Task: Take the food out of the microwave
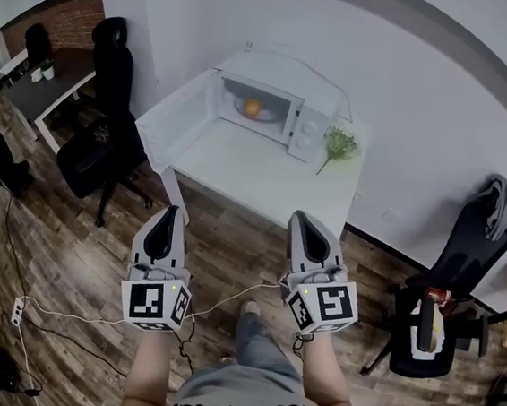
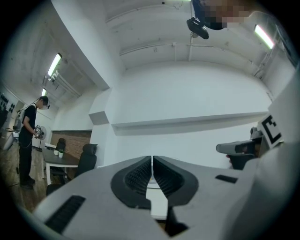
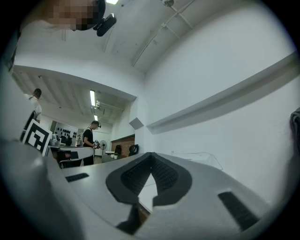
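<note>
Left claw (image 1: 170, 210) and right claw (image 1: 305, 218) are pinched together, empty. At twelve o'clock the food (image 1: 252, 107) sits in the open microwave (image 1: 308, 127) on the bench (image 1: 257, 173).

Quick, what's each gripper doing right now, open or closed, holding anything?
Left gripper: closed, holding nothing.
Right gripper: closed, holding nothing.

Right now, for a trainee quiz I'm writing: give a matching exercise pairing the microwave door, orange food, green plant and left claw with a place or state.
1 white microwave door
2 round orange food
3 small green leafy plant
4 grey left claw

A shut, empty
B inside the white microwave oven
C swung open
D on the white table, beside the oven

Pairs: 1-C, 2-B, 3-D, 4-A
</note>
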